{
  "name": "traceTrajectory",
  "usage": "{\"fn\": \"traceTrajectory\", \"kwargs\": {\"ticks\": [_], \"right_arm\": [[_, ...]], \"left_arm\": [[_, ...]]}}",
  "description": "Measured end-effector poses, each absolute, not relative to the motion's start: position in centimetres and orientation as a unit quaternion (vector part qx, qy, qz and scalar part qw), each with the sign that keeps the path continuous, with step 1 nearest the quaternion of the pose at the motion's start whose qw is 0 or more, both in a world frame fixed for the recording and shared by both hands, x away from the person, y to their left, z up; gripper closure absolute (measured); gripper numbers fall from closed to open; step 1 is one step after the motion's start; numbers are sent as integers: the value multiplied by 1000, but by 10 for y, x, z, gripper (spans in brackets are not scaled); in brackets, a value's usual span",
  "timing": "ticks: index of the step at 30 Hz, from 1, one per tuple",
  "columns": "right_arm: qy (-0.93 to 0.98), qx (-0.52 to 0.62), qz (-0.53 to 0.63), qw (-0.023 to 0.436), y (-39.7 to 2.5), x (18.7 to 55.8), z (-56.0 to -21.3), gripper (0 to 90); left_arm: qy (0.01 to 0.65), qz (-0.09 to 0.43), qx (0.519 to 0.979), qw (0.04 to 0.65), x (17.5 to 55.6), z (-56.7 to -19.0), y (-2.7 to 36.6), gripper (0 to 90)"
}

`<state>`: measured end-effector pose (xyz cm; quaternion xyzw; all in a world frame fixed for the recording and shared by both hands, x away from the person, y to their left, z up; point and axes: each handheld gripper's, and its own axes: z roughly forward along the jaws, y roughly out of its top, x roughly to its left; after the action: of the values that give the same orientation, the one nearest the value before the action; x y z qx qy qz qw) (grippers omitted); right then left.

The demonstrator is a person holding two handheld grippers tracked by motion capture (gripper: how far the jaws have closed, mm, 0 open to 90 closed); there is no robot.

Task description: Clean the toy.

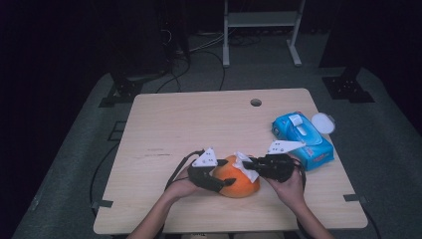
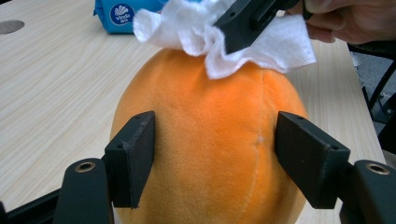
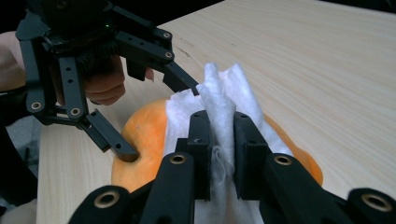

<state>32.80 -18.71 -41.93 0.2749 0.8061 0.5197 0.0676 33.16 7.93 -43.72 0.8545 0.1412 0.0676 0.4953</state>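
Meanwhile left gripper (image 2: 215, 158) jaws clasp orange plush (image 2: 205, 140), right gripper (image 3: 219, 140) pinches tissue (image 3: 222, 100)

You have one orange plush toy (image 1: 238, 180) near the front edge of the tabletop (image 1: 199, 124), with one white tissue (image 1: 245, 164) on it. One blue tissue pack (image 1: 302, 139) and one white round lid (image 1: 323, 122) are at the right edge.

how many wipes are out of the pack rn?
1. The single white crumpled tissue wipe is pinched in the right gripper, pressed on top of the orange plush ball that the left gripper clamps. More may sit hidden inside the blue wipe pack.
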Motion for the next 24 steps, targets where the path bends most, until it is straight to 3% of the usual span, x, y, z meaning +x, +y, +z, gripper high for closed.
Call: {"fn": "traceTrajectory", "kwargs": {"ticks": [9,18,24], "right_arm": [[795,319,512,61,-208,337,-428,796],[811,267,516,67,-184,326,-418,798],[815,276,504,73,-192,327,-420,799]], "left_arm": [[142,67,854,496,332,-437,78,300],[130,77,858,490,328,-433,72,288],[170,56,851,493,338,-432,80,108]]}}
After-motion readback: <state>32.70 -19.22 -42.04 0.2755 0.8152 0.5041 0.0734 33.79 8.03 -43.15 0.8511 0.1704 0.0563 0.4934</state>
